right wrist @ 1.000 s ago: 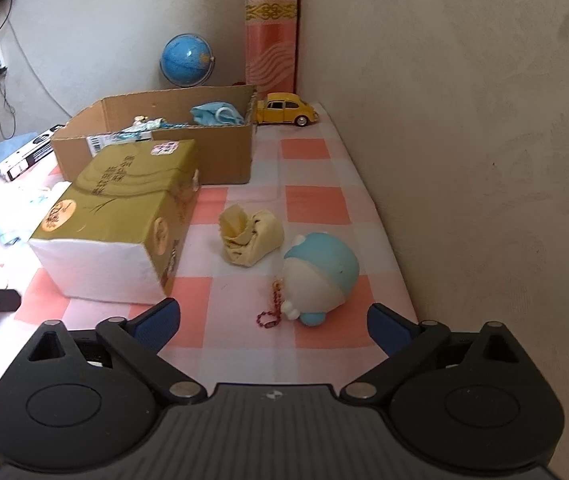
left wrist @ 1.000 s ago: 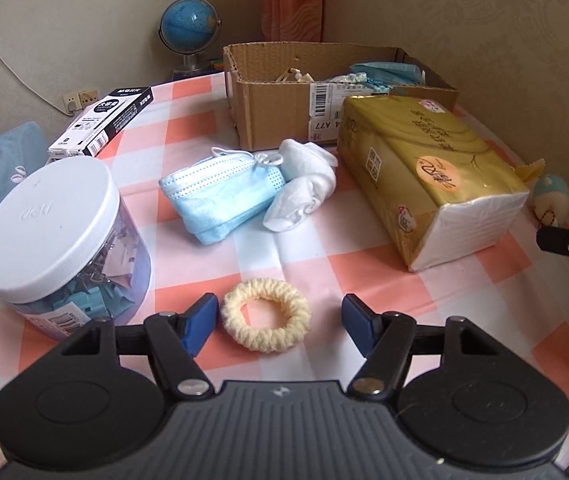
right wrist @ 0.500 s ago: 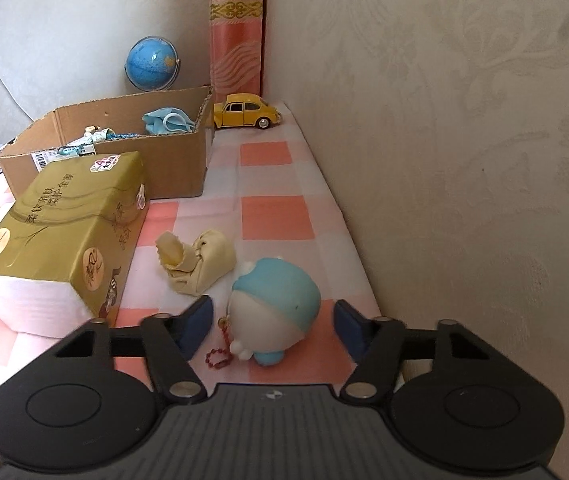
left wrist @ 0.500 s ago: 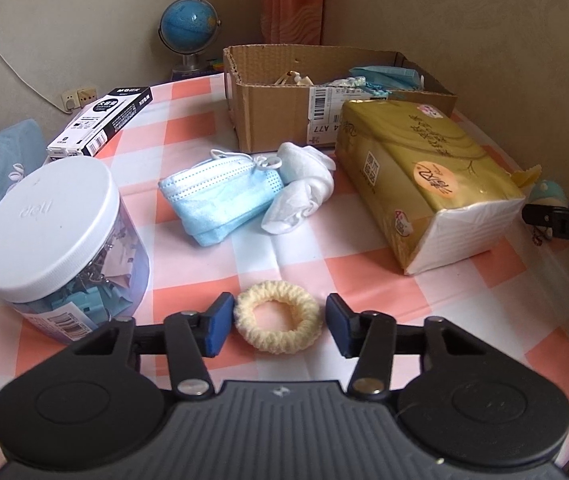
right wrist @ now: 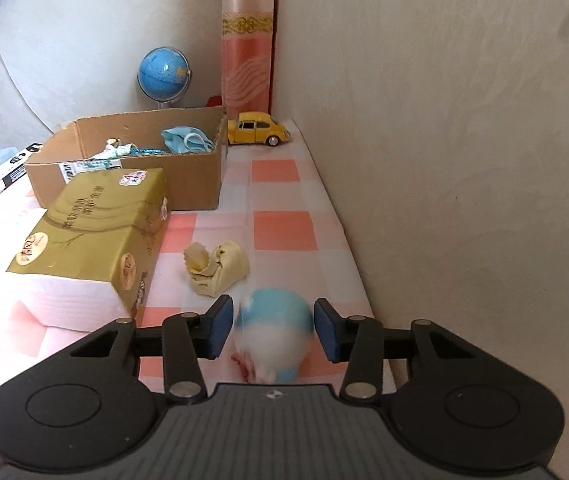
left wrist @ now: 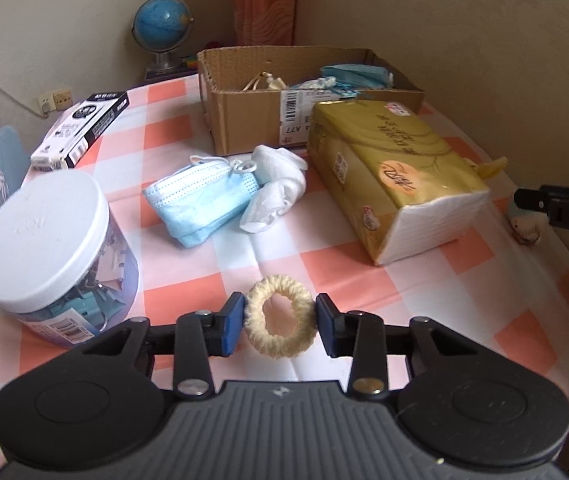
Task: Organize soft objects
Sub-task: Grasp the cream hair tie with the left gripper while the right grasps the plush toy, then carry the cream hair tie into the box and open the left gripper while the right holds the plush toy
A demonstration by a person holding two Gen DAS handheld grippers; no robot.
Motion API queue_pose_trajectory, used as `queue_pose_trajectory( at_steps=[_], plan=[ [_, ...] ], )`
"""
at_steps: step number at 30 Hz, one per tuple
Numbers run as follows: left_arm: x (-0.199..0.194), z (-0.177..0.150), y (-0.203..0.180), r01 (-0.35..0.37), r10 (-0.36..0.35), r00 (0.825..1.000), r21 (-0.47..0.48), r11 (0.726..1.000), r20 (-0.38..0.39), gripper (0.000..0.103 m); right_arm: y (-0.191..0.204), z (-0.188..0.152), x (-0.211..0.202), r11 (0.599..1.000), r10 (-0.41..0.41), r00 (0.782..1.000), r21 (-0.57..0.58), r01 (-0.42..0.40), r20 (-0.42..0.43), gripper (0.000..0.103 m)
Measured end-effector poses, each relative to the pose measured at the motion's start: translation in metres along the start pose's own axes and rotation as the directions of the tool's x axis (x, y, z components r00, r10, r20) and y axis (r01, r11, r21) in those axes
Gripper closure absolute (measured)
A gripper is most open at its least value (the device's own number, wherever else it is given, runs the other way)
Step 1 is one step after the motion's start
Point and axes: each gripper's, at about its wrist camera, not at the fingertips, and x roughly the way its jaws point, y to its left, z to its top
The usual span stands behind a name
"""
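The left gripper [left wrist: 278, 323] brackets a cream scrunchie [left wrist: 280, 321] lying on the checked tablecloth [left wrist: 444, 292], both blue pads touching its sides, apparently just gripping it. The right gripper [right wrist: 269, 327] straddles a blue-and-white plush toy [right wrist: 272, 334], blurred; its pads sit just beside the toy with slivers of gap, so it reads as not yet closed. Both arms appear to be at the grasping step. Next, each soft item likely needs lifting and carrying to the cardboard box [left wrist: 252, 120] at the table's far side, where a face mask and other small items already lie. A tissue pack [left wrist: 388, 168] lies between both grippers and the box and may need clearing. A blue face mask [left wrist: 200, 200], white socks [left wrist: 280, 184] and a yellow cloth [right wrist: 216, 268] wait on the table; a lidded jar [left wrist: 52, 248], globe [right wrist: 163, 70] and toy car [right wrist: 258, 128] stand aside.
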Motion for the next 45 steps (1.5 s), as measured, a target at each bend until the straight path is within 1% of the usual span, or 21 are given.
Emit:
queue_pose_trajectory(
  at_steps=[3, 6, 8, 11, 13, 15, 16, 17, 18, 20, 23, 27, 32, 34, 37, 41, 43, 45],
  plan=[
    [-0.009, 0.002, -0.002, 0.008, -0.008, 1.000, 0.016, 1.000, 0.013, 0.066, 0.000, 0.000, -0.007, 1.000, 0.003, 1.000, -0.003, -0.003, 0.008, 0.057],
    [-0.016, 0.002, -0.005, 0.006, -0.006, 1.000, 0.029, 1.000, 0.028, 0.066, -0.002, -0.003, -0.011, 1.000, 0.004, 1.000, 0.000, -0.004, 0.002, 0.049],
    [-0.017, 0.001, -0.005, 0.011, -0.012, 1.000, 0.024, 1.000, 0.028, 0.066, -0.002, -0.007, -0.012, 1.000, -0.003, 1.000, -0.010, 0.003, 0.005, 0.037],
    [-0.016, -0.001, -0.006, 0.014, -0.014, 1.000, 0.023, 1.000, 0.025, 0.066, -0.003, -0.012, -0.008, 1.000, -0.003, 1.000, -0.009, 0.003, 0.000, 0.035],
    [-0.016, -0.001, -0.006, 0.018, -0.018, 1.000, 0.020, 1.000, 0.021, 0.066, -0.004, -0.012, 0.000, 1.000, -0.010, 1.000, 0.001, 0.010, -0.011, 0.035],
    [-0.017, -0.001, -0.006, 0.023, -0.023, 1.000, 0.020, 1.000, 0.019, 0.066, -0.004, -0.012, 0.008, 1.000, 0.001, 0.999, 0.007, -0.001, -0.032, 0.035],
    [-0.017, -0.001, -0.006, 0.022, -0.022, 1.000, 0.022, 1.000, 0.018, 0.066, -0.003, -0.012, 0.010, 1.000, 0.007, 0.999, 0.005, -0.007, -0.042, 0.040],
    [-0.018, 0.000, -0.006, 0.021, -0.021, 1.000, 0.025, 0.999, 0.017, 0.066, -0.002, -0.012, 0.011, 1.000, 0.010, 0.999, 0.002, -0.010, -0.049, 0.052],
    [-0.019, 0.001, -0.006, 0.021, -0.022, 1.000, 0.026, 0.999, 0.017, 0.066, 0.000, -0.011, 0.012, 1.000, 0.008, 0.998, -0.004, -0.009, -0.057, 0.053],
    [-0.020, 0.004, -0.005, 0.024, -0.024, 1.000, 0.030, 0.999, 0.016, 0.066, 0.001, -0.010, 0.010, 1.000, 0.001, 0.999, -0.014, -0.002, -0.055, 0.054],
    [-0.025, 0.008, -0.006, 0.030, -0.031, 0.999, 0.046, 0.998, 0.017, 0.066, 0.001, -0.008, 0.003, 1.000, 0.018, 0.999, -0.012, -0.019, -0.052, 0.054],
    [-0.031, 0.019, -0.006, 0.062, -0.063, 0.998, 0.065, 0.996, 0.012, 0.066, 0.004, -0.001, -0.012, 0.999, 0.035, 0.999, -0.030, -0.036, -0.025, 0.054],
    [-0.036, 0.050, -0.009, 0.075, -0.080, 0.996, 0.103, 0.992, 0.046, 0.066, 0.007, 0.009, -0.030, 0.996, 0.088, 0.996, -0.035, -0.087, 0.008, 0.054],
    [-0.034, 0.067, -0.011, 0.084, -0.092, 0.994, 0.119, 0.989, 0.058, 0.066, 0.008, 0.013, -0.036, 0.993, 0.116, 0.993, -0.031, -0.116, 0.024, 0.054],
    [-0.026, 0.095, -0.015, 0.088, -0.099, 0.992, 0.133, 0.987, 0.078, 0.066, 0.011, 0.018, -0.042, 0.990, 0.133, 0.990, -0.041, -0.131, 0.043, 0.054],
    [-0.007, 0.138, -0.019, 0.087, -0.102, 0.990, 0.150, 0.985, 0.097, 0.066, 0.013, 0.022, -0.043, 0.988, 0.144, 0.988, -0.058, -0.141, 0.055, 0.054],
    [0.008, 0.159, -0.020, 0.095, -0.108, 0.991, 0.155, 0.983, 0.083, 0.066, 0.012, 0.024, -0.044, 0.987, 0.152, 0.987, -0.058, -0.148, 0.060, 0.054],
    [0.025, 0.179, -0.021, 0.089, -0.099, 0.992, 0.143, 0.986, 0.071, 0.066, 0.011, 0.025, -0.043, 0.987, 0.155, 0.986, -0.056, -0.151, 0.062, 0.054]
  ],
)
